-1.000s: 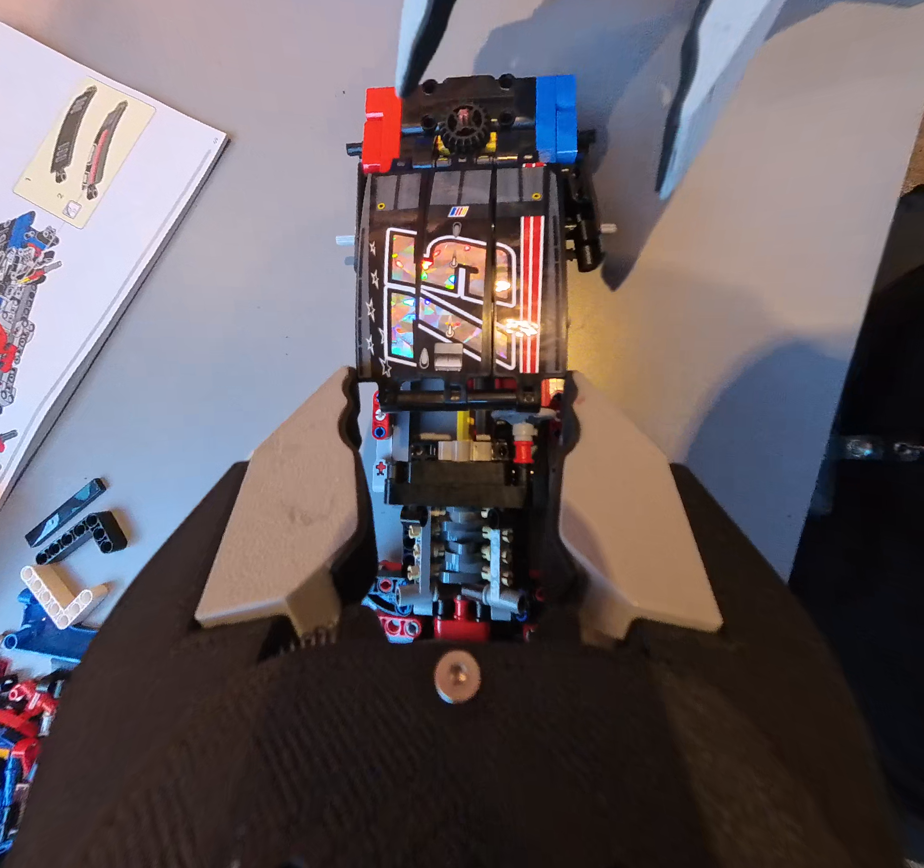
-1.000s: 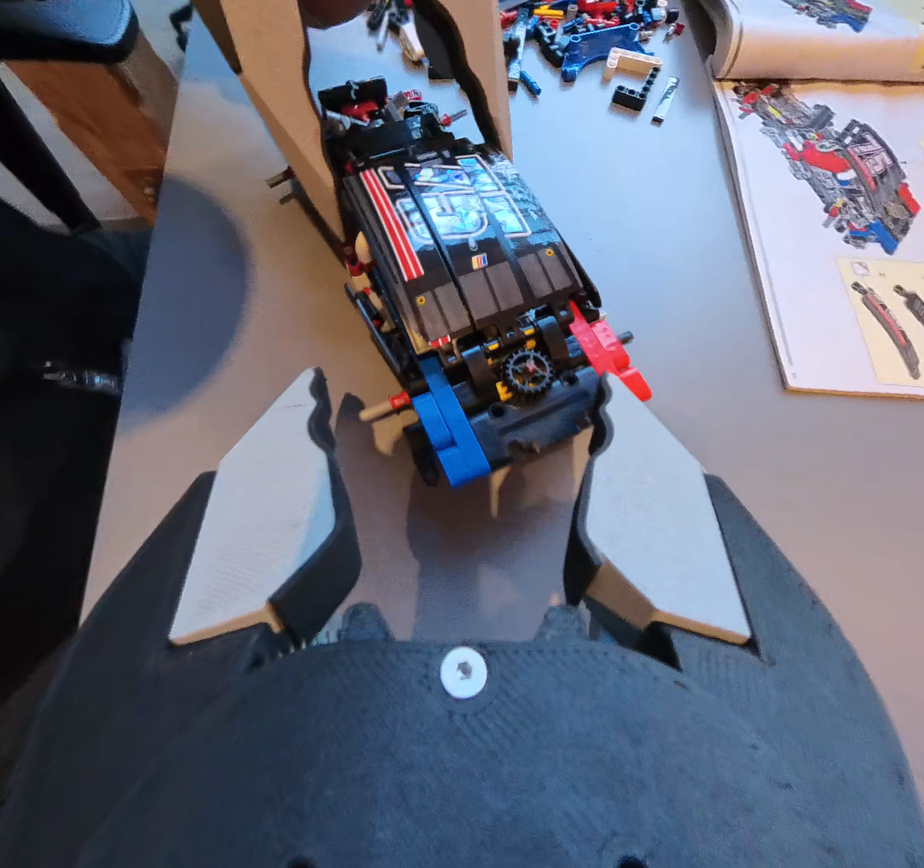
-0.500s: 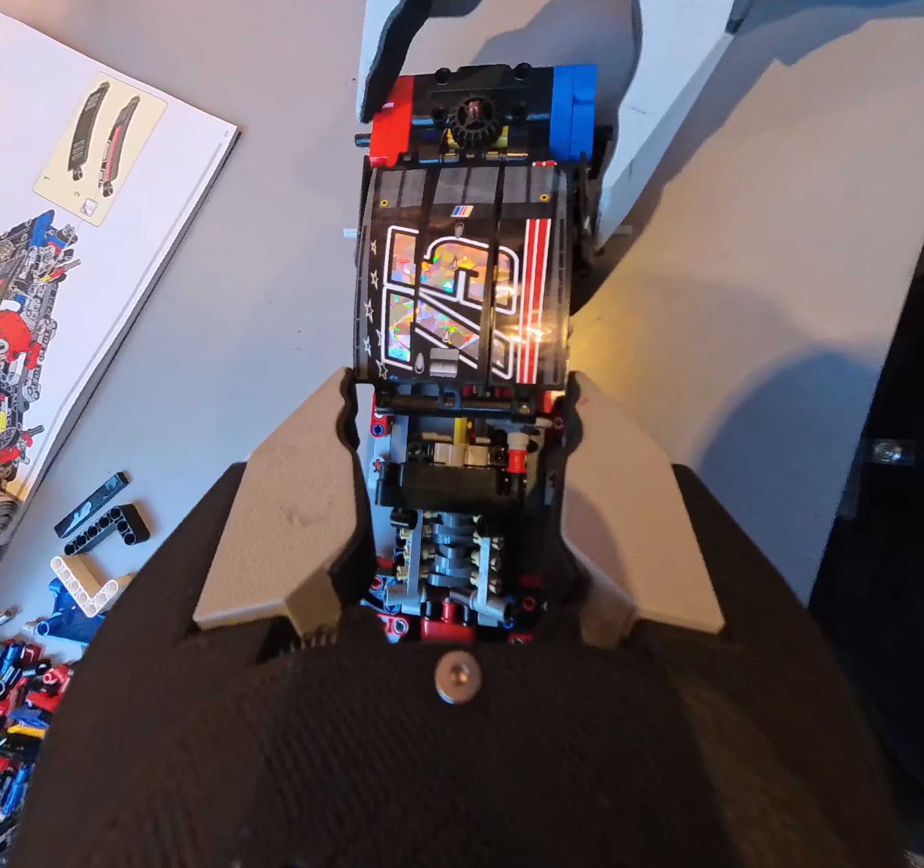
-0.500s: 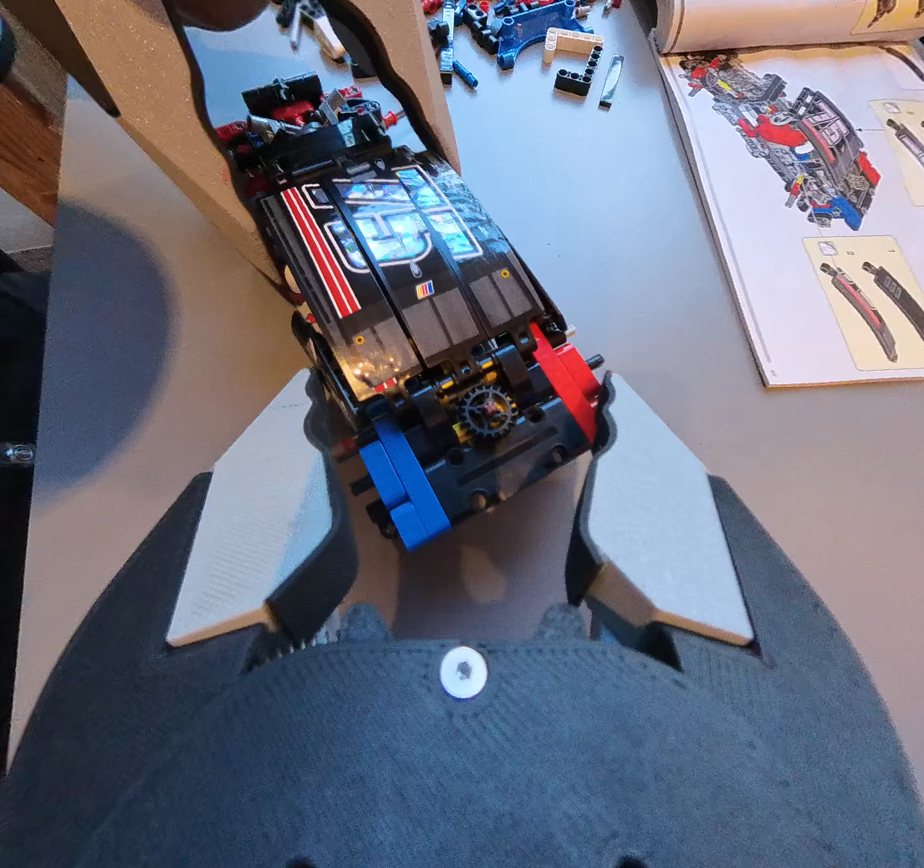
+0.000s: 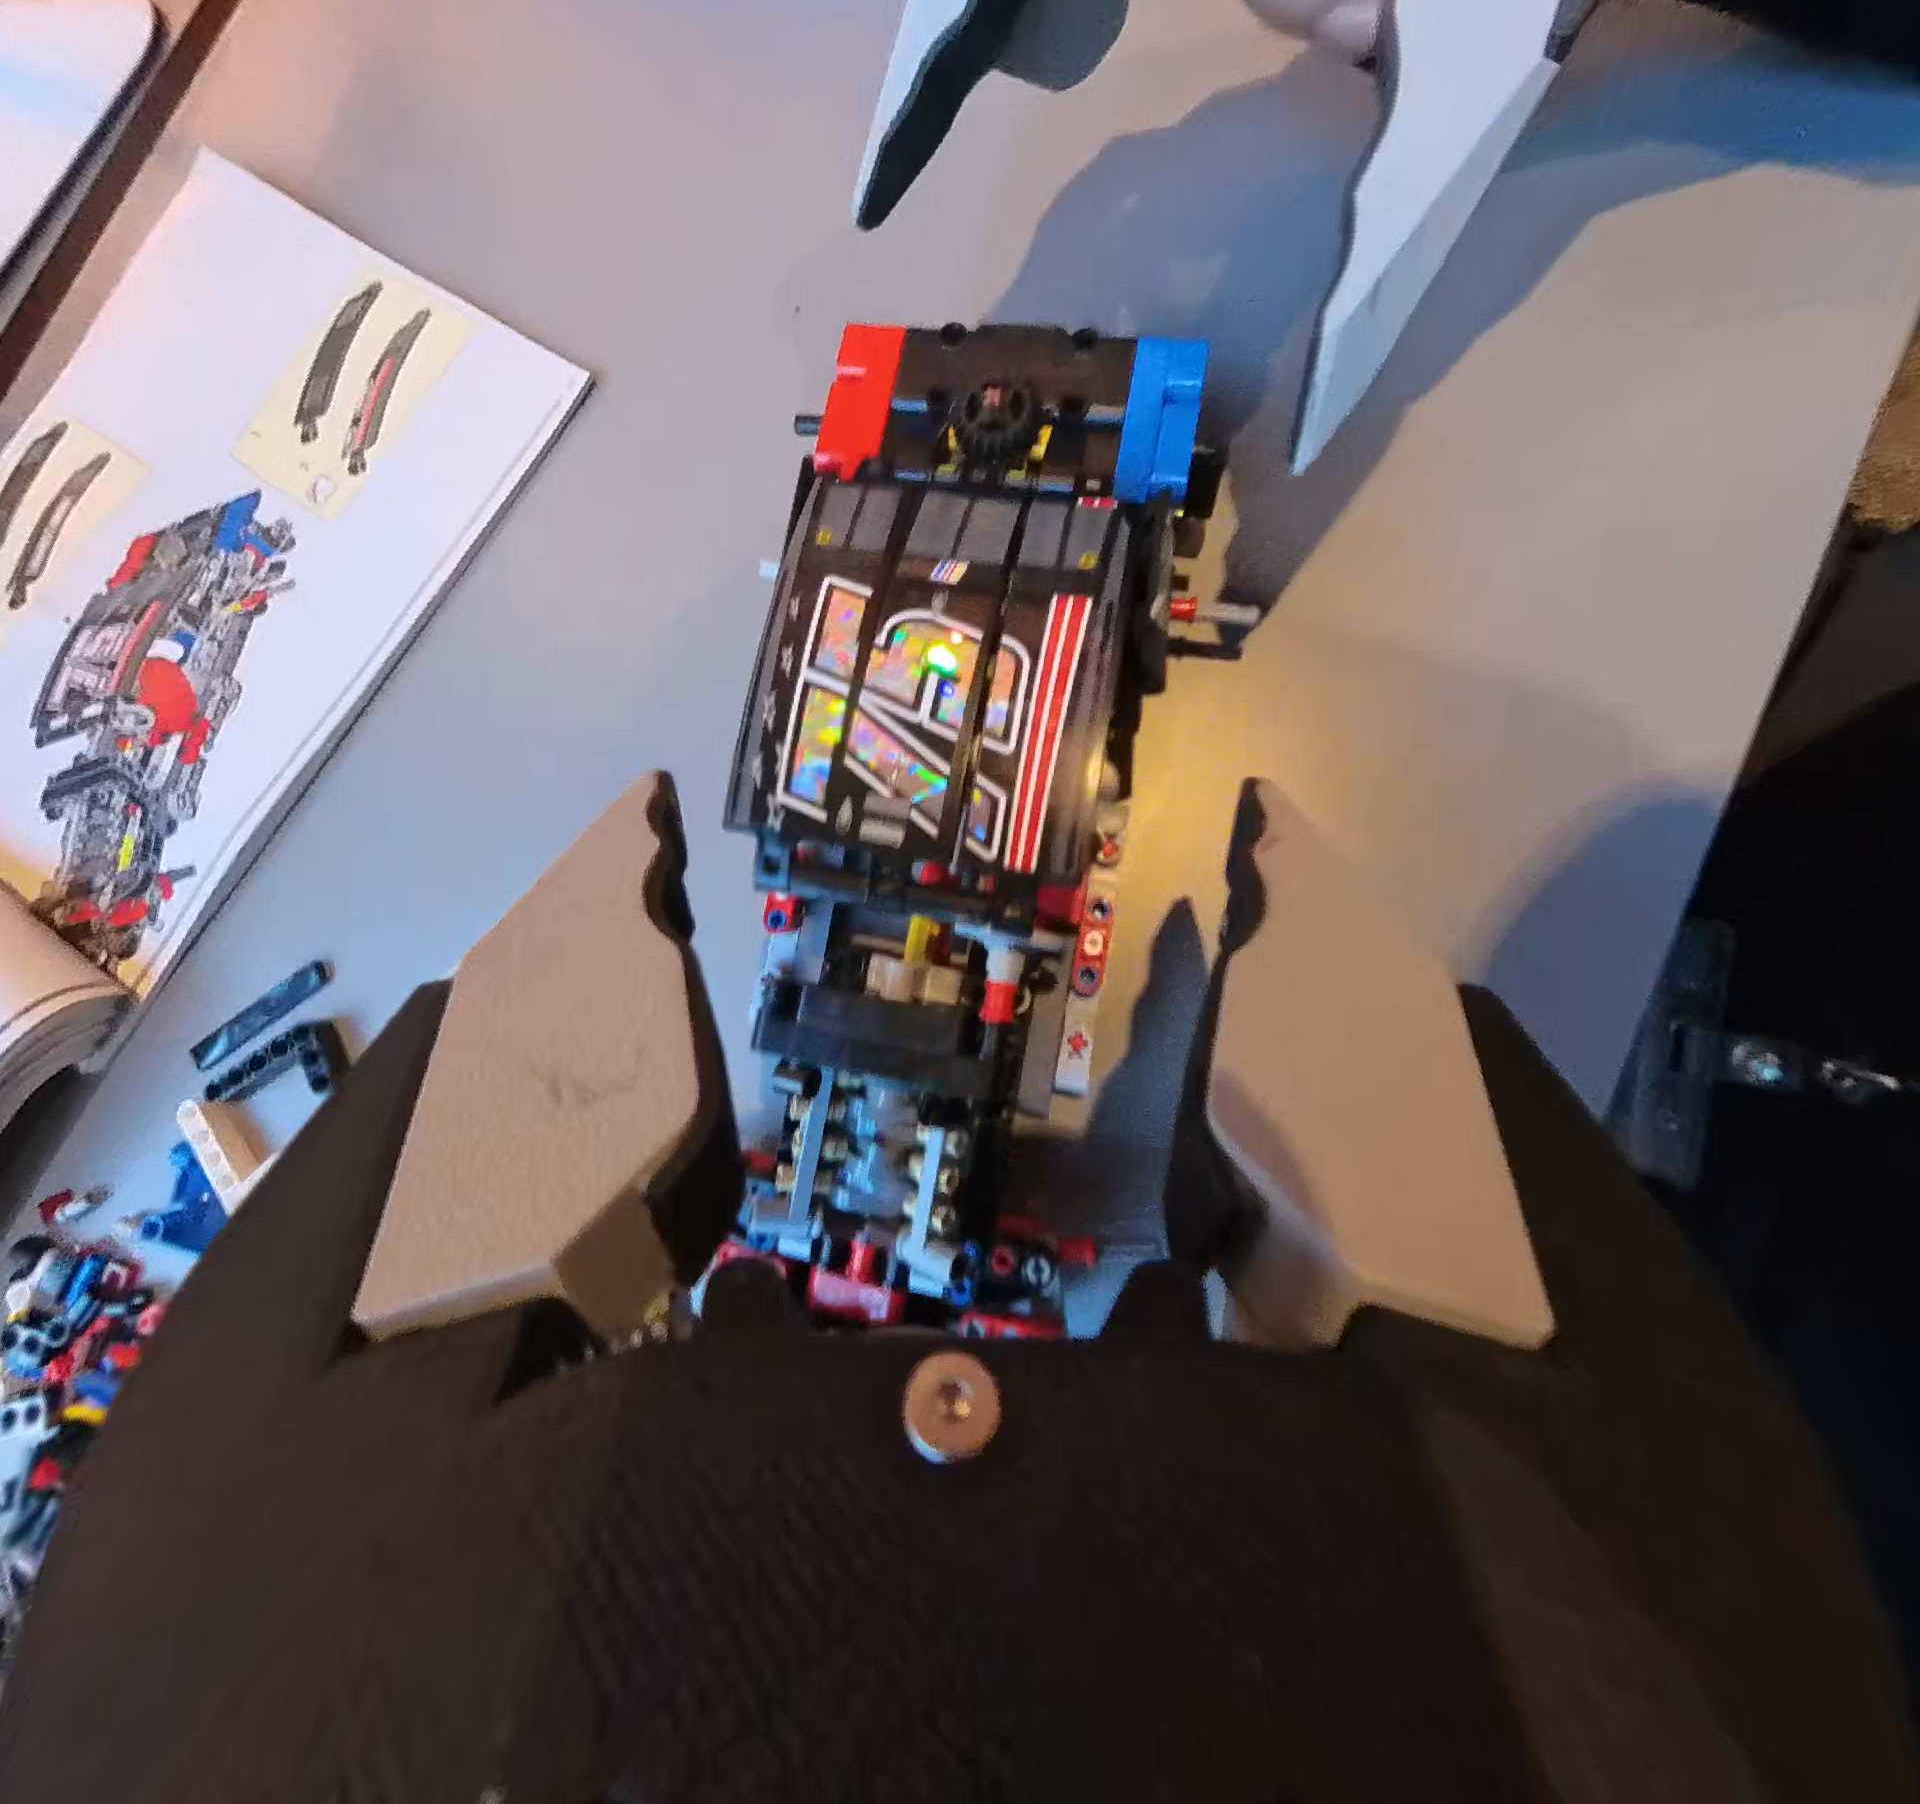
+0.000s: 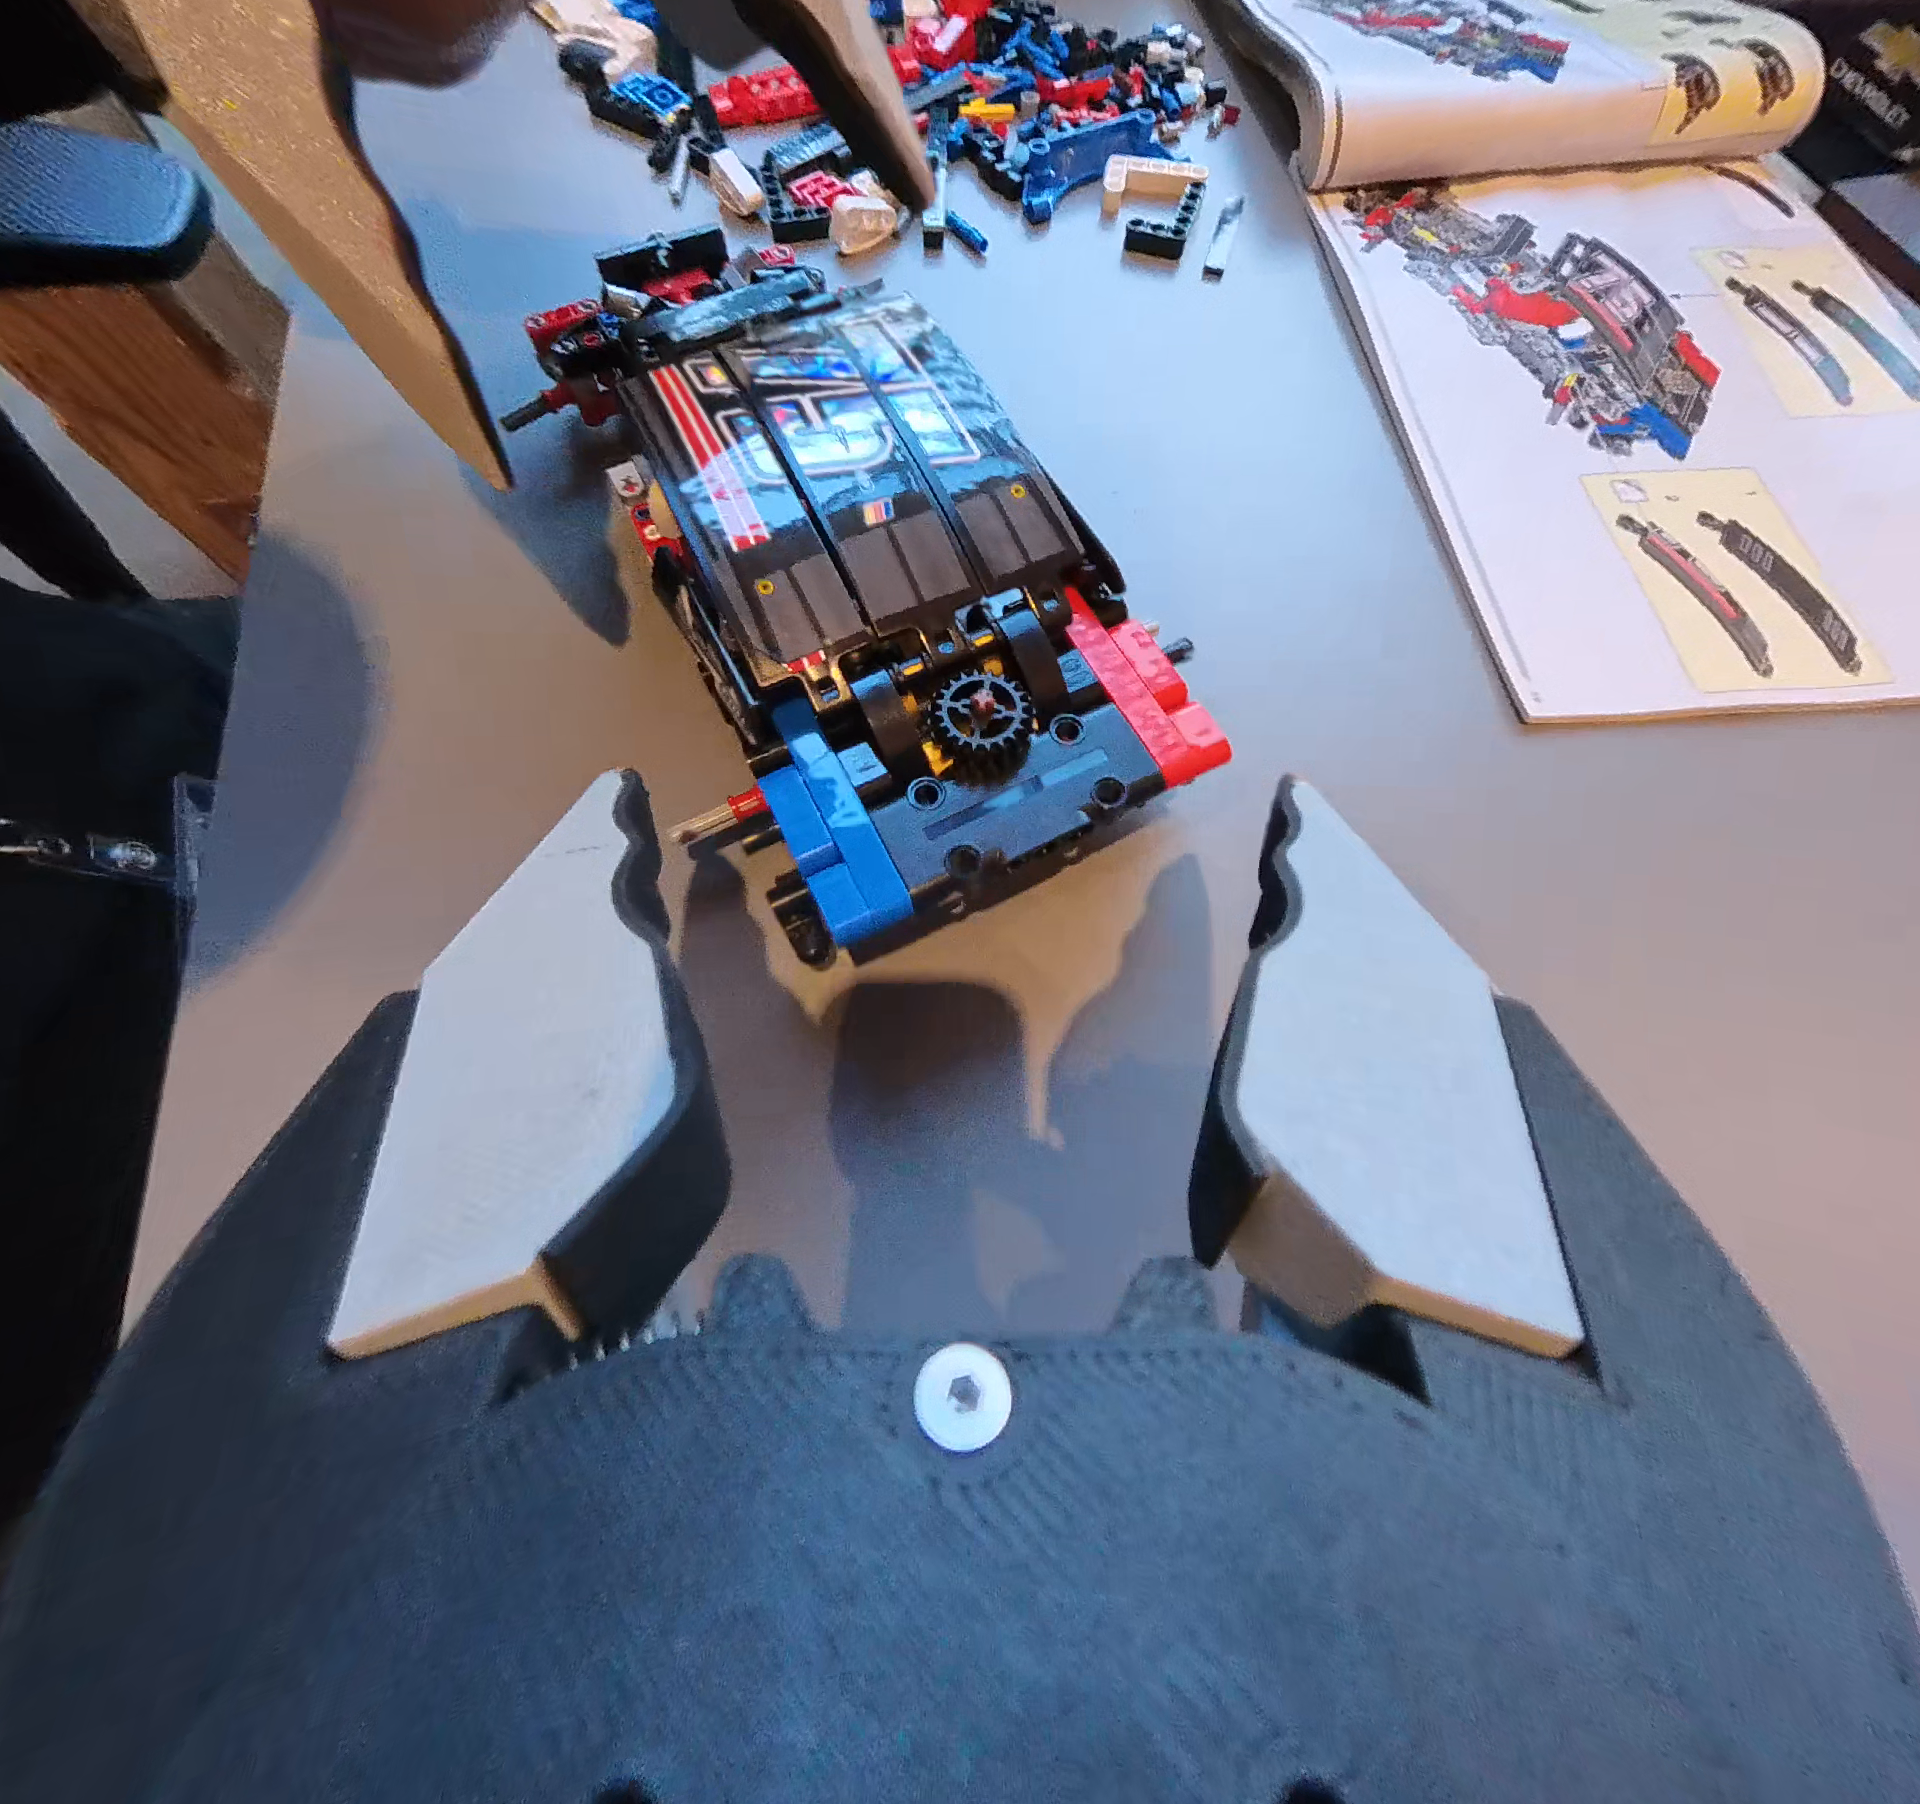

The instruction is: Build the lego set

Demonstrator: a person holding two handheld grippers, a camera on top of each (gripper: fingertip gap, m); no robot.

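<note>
I see a grey table [image 6: 1351,871] carrying everything. The half-built lego car [image 6: 873,570] sits flat on it near the middle. An open instruction booklet [image 6: 1621,383] lies to one side, and a heap of loose lego pieces [image 6: 997,102] is spread just beyond the car, beside the booklet's folded pages

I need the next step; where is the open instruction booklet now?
The instruction booklet lies open on the grey table, right of the lego car in the right wrist view, beside the loose parts pile.
</note>
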